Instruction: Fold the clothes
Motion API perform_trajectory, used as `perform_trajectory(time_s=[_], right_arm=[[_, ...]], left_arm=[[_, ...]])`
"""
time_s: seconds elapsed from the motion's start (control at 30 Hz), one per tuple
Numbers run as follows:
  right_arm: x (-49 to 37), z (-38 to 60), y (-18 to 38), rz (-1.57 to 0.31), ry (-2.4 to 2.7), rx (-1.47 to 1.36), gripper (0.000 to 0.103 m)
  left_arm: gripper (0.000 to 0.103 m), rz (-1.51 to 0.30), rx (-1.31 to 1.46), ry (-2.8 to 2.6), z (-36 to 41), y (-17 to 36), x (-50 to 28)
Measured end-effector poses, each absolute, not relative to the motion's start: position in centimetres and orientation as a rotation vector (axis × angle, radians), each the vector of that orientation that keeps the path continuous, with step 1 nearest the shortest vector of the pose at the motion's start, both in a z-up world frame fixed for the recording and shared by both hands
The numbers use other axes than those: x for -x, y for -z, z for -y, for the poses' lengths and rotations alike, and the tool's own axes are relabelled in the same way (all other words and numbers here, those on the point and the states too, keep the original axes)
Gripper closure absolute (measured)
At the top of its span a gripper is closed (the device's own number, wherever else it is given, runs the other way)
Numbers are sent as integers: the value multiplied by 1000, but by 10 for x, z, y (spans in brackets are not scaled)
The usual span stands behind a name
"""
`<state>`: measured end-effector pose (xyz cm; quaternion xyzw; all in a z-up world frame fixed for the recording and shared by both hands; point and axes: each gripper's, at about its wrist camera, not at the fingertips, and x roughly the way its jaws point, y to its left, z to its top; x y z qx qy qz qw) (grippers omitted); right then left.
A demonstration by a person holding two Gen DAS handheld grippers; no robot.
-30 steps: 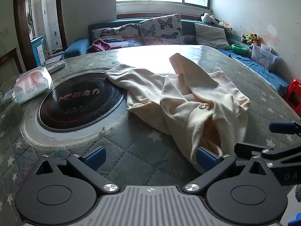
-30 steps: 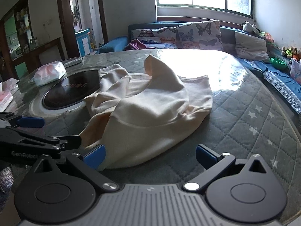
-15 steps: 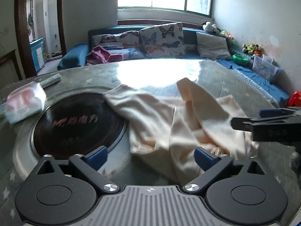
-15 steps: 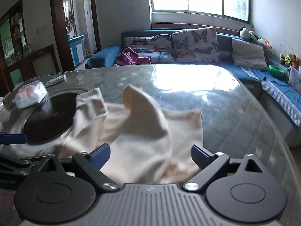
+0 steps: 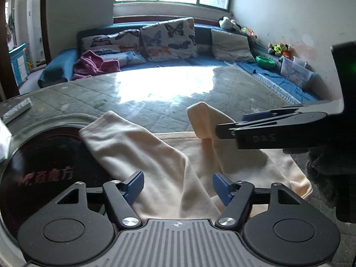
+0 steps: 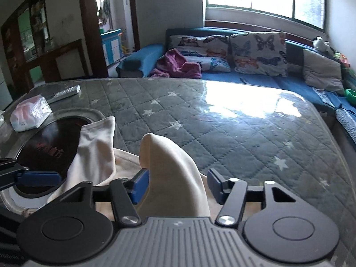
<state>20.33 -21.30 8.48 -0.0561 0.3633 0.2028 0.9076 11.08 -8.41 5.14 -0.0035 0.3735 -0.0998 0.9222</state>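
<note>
A cream long-sleeved garment (image 5: 169,162) lies crumpled on the quilted table, one sleeve over the dark hotplate and the other sleeve (image 6: 173,166) standing up in a fold. My left gripper (image 5: 177,188) is open, its blue pads on either side of the cloth near the table's front edge. My right gripper (image 6: 178,185) is open with the raised sleeve between its pads. The right gripper also shows at the right of the left wrist view (image 5: 255,120). The garment's near edge is hidden under both grippers.
A round dark hotplate (image 5: 44,162) is set in the table at the left. A tissue pack (image 6: 30,113) and a remote (image 6: 64,93) lie at the far left. A blue sofa with butterfly cushions (image 6: 244,53) stands behind the table.
Both grippers have moved forward and down onto the garment. Cloth now sits between each pair of pads, and the jaws have narrowed from wide open.
</note>
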Motion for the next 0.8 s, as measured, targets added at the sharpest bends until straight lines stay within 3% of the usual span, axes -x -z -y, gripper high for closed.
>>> perform_trajectory(time_s=[0.07,0.13,0.23,0.4,0.8], right_arm=[[-207,210,-80,-764,-432,122,62],[-208,210,-77,-767,-442,128,77],[-204,215,-76,-756,-439,122,94],[-190,232,-88,-697,-406,109,98],[-114,321,-127,-553,-183,9,98]], left_arm=[[48,-787,2,214,87,-46,-117],[67,-801,5,223,87,-42,-121],[87,-808,20,245,86,-40,-119],[96,-770,36,245,81,-47,-109],[98,-681,73,207,51,-72,-71]])
